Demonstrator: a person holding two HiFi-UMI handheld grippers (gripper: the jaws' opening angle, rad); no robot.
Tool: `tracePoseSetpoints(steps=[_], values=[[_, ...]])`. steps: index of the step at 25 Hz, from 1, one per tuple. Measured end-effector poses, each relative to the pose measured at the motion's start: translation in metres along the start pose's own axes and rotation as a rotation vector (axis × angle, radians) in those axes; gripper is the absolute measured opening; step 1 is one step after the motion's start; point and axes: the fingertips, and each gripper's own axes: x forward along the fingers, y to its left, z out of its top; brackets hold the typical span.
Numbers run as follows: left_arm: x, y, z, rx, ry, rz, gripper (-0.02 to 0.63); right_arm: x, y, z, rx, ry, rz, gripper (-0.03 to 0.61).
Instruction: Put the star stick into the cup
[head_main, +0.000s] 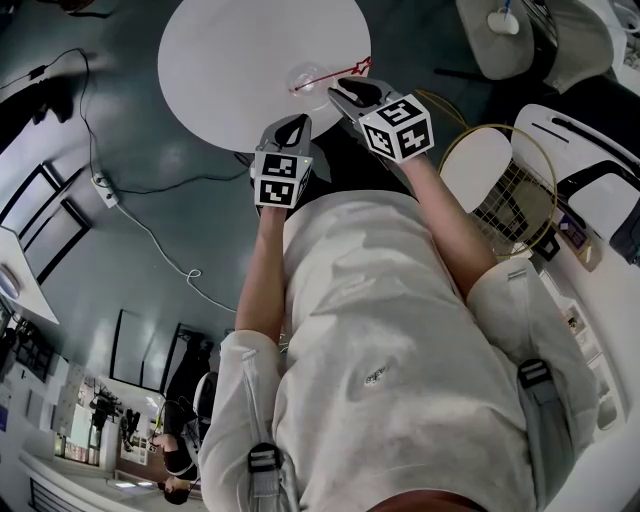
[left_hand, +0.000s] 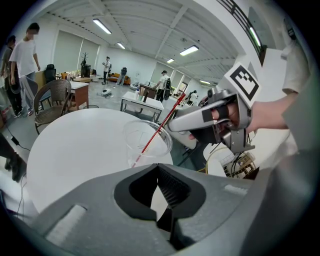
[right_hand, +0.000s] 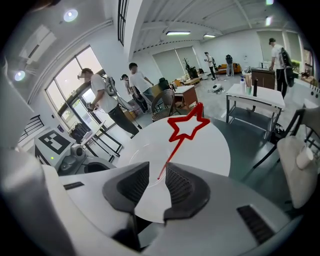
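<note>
Star stick (head_main: 330, 77) leans in clear cup (head_main: 300, 72) by near edge of table (head_main: 220, 60): foot down inside, star past rim, long axis running straight away from right tongs (right_hand: 157, 175). We read those tongs as spread, with gap either side of stick. Left tongs (left_hand: 159, 167) pressed together, empty, farther back. We judge next move: right tongs withdraw along that axis.

A white short-sleeved shirt (head_main: 390, 330) fills six o'clock; grey straps (head_main: 545, 430) with black buckles (head_main: 262, 458) sit at four and seven. The left gripper (head_main: 297, 122) and right gripper (head_main: 343, 90) are grey, with ribbed black pads (right_hand: 179, 186) and black-and-white marker cubes (head_main: 398, 126).
</note>
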Motion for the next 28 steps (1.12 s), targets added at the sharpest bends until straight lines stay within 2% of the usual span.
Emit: tracePoseSetpoints(steps=[9, 13, 28], values=[[-0.025, 0.008, 0.011, 0.020, -0.028, 0.040, 0.011, -0.014, 0.013, 0.009, -0.022, -0.013, 0.034, 0.108], [-0.038, 0.004, 0.026, 0.034, -0.058, 0.058, 0.011, -0.026, 0.025, 0.021, -0.059, -0.058, 0.058, 0.091], [-0.097, -0.001, 0.104, 0.034, -0.271, 0.120, 0.011, -0.072, 0.059, 0.076, -0.161, -0.214, 0.103, 0.044]])
